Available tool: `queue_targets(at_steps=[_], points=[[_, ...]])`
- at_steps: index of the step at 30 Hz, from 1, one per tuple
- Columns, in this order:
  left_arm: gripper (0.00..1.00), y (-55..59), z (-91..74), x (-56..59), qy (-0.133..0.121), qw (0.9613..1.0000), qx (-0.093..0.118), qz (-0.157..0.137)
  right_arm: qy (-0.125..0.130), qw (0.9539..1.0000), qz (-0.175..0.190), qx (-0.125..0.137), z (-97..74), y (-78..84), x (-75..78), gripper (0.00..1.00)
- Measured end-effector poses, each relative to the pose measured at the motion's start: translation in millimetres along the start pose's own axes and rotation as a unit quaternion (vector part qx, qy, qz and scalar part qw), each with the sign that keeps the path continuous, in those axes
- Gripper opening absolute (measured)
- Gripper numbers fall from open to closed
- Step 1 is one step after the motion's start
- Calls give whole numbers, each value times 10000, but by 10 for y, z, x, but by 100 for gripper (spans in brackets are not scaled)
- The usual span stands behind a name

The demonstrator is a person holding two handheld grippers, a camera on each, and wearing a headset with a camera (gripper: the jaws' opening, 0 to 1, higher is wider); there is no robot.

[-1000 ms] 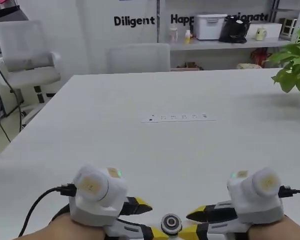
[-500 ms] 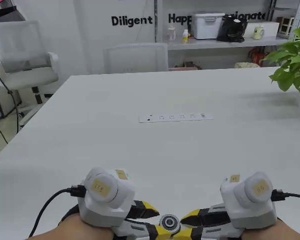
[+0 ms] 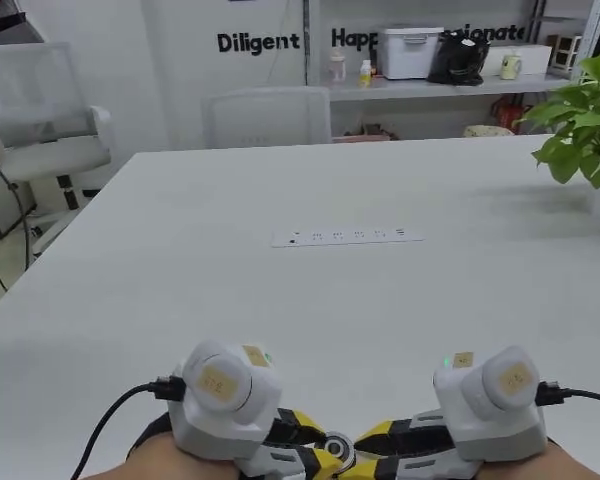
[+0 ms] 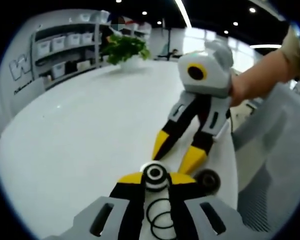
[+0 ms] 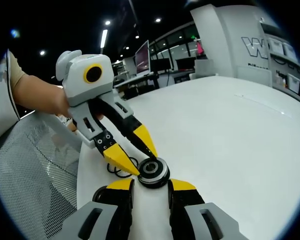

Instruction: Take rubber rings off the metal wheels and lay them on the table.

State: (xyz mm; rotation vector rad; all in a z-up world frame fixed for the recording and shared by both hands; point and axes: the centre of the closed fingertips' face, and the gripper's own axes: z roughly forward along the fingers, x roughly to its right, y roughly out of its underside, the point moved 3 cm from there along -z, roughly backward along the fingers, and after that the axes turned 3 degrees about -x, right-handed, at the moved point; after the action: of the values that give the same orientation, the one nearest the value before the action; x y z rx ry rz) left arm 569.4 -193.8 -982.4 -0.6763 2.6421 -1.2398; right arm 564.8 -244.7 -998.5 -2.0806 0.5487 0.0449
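Head view: the wheel (image 3: 340,452) sits on the white table (image 3: 330,300) at its near edge. It lies between the left gripper (image 3: 322,447) and the right gripper (image 3: 368,450), whose yellow tips converge on it from either side. The jaw gaps are hard to read from here.

Left gripper view: own jaws stand apart, tips flanking the wheel (image 4: 155,174). Loose rubber rings (image 4: 161,220) lie flat on the table between the jaws, nearer than the wheel. A dark round piece (image 4: 208,179) lies just right of the wheel; ring or second wheel, cannot tell. The right gripper (image 4: 176,154) comes in from the far side, jaws apart and holding nothing.

Right gripper view: own jaws apart, with the wheel (image 5: 152,171) just beyond the tips, unclamped. There is a dark band round its rim, so a ring is probably on it. The left gripper (image 5: 136,154) has its jaws apart, lower tip touching that rim.

Judgement: the step in hand is stripping this wheel; some rings are already off. Next, one gripper should steady the wheel while the other's tip hooks under the band, peels it off and lays it beside the others.
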Motion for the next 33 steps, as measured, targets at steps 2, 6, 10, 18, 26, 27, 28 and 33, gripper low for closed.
queue_targets(at_steps=[2,6,10,18,26,27,28,33], points=[[19,-2,11,18,-6,9999,-3,100,7,10000,-12,7,-1,-5,0,25],[19,-4,24,34,-79,9998,-28,187,24,10000,-91,3,4,-13,-4,27],[15,-7,28,13,-206,9997,-31,154,50,9998,-202,-30,31,-25,-10,28],[14,-8,58,28,-368,9992,-38,132,170,9985,-507,-129,98,-40,1,29],[14,-2,45,27,-424,9991,1,69,368,9955,-843,-222,127,-43,6,26],[14,-1,47,28,-428,9991,5,67,354,9956,-841,-213,126,-44,6,26],[14,-3,44,29,-431,9990,12,65,358,9956,-837,-211,120,-39,6,26],[14,-4,39,28,-440,9990,27,45,387,9961,-764,-193,74,-25,7,24]])
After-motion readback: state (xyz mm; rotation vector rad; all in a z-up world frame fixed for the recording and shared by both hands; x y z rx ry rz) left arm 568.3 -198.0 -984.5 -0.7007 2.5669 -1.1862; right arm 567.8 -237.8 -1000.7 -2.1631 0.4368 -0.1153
